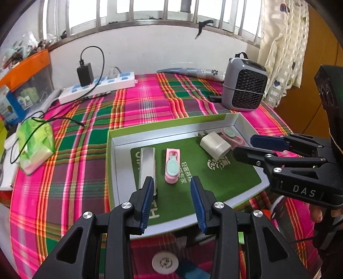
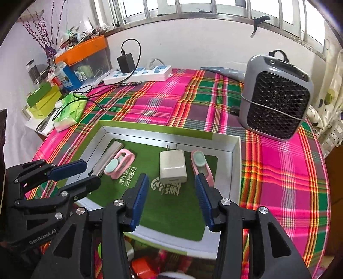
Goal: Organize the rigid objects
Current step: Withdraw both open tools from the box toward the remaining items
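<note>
Tabletop [image 1: 64,171]: covered by pink-green plaid cloth, under a barred window [image 1: 150,10].
Tray [image 1: 120,137]: at near edge, held charger [image 2: 172,166] and clips.
Left tongs [image 1: 172,182]: parted, empty.
Right tongs [image 2: 171,184]: parted, empty.

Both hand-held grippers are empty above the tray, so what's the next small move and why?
Probably draw the left hand-held gripper back toward the white round disc on the cloth below the tray. Both hand-held grippers are open and empty, four items already lie in the tray, and the disc lies outside it.
</note>
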### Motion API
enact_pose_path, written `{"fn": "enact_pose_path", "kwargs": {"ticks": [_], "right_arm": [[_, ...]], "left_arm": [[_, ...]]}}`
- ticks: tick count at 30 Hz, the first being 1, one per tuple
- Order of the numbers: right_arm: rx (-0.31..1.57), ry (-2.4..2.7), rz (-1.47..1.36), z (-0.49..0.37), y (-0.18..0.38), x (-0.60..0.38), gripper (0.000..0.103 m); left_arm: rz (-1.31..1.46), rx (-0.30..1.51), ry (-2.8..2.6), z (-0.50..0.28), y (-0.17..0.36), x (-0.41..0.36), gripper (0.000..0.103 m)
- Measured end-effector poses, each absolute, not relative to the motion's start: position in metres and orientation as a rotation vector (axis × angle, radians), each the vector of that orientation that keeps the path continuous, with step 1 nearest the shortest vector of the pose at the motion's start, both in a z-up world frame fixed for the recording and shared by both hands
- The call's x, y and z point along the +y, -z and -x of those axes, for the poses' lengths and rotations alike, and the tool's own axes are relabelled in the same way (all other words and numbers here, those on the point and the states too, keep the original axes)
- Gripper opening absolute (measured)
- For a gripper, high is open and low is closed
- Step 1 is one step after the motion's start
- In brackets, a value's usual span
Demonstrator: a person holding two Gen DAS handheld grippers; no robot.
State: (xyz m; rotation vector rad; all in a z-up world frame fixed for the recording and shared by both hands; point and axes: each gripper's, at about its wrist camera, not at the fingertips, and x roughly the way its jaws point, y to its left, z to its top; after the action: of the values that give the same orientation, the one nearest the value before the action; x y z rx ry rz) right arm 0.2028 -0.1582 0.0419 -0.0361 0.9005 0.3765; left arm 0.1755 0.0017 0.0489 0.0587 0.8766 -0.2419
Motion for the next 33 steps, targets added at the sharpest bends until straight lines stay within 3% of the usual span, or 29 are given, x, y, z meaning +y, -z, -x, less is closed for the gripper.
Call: {"fn": "enact_pose_path", "kwargs": {"ticks": [19, 33], "right_arm": [[0.81, -0.324, -0.004, -0.14, -0.056, -0.199, 0.047], [0.849, -0.343, -0.127, -0.117, -0.021, -0.221, 0.047]], "left_arm": [[-0.003, 0.821, 0.153, -0.122, -0.056, 0.036, 0.035], [0.113, 0.864, 0.152, -0.086, -0.033, 0.068, 0.035]]}}
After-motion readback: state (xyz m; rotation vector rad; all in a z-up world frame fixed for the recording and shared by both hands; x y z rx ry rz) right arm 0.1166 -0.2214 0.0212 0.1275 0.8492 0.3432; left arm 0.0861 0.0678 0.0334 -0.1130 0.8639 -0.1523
